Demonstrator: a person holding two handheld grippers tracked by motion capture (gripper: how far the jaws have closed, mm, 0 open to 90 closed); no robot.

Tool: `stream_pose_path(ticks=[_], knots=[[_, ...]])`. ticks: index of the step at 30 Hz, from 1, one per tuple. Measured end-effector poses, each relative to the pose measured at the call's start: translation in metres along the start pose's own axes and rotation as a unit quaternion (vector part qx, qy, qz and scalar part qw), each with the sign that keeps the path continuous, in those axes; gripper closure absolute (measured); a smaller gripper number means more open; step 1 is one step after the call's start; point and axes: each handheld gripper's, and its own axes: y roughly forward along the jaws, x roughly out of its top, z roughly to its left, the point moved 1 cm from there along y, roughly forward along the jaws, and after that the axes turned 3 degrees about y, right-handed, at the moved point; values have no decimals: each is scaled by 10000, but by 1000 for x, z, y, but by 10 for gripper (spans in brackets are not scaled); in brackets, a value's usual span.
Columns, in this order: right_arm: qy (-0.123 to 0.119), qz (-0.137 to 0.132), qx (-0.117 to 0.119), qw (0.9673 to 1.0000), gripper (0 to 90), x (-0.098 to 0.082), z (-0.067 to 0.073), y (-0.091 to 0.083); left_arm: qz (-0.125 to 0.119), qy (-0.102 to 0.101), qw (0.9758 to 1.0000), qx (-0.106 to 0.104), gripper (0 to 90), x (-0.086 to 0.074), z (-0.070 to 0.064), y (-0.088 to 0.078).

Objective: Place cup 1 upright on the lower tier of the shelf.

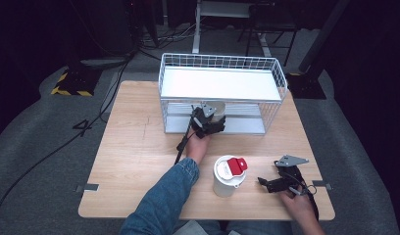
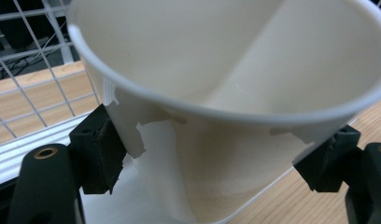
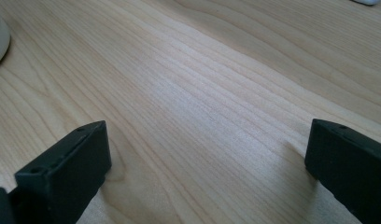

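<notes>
Gripping an empty paper cup [image 2: 226, 140] at the rack's [image 1: 281, 83] lower shelf, the left gripper [image 1: 208, 122] pinches its tilted wall, mouth toward the camera. Nearer the person than the rack, the right gripper [image 1: 276, 183] (jaws apart, empty) rests beside a lidded cup [image 1: 227, 176].

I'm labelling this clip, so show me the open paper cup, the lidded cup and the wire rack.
open paper cup [image 2: 235, 154], left gripper view, on its outer wall.
lidded cup [image 1: 223, 186], high view, on its white side wall.
wire rack [image 1: 281, 73], high view, on its right top rim.
</notes>
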Motion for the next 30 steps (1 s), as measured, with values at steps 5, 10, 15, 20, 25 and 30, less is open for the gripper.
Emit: stream_pose_path(ticks=[5, 10, 15, 20, 25, 30], knots=[[-1, 0, -1, 10000, 4, 0, 0, 0, 69, -236, 9997, 23, 220, -4, 8, 5], [-2, 0, -1, 10000, 4, 0, 0, 0, 110, -382, 9992, 73, 219, -5, 19, 10], [1, 0, -1, 10000, 4, 0, 0, 0, 155, -362, 9991, 159, 219, -6, 22, 12], [0, 1, -1, 10000, 4, 0, 0, 0, 244, -334, 9990, 140, 219, -7, 21, 15], [0, 1, -1, 10000, 4, 0, 0, 0, 285, -329, 9991, 6, 218, -8, 21, 16], [-2, 0, -2, 10000, 4, 0, 0, 0, 290, -430, 9986, -64, 207, -8, 23, 17]])
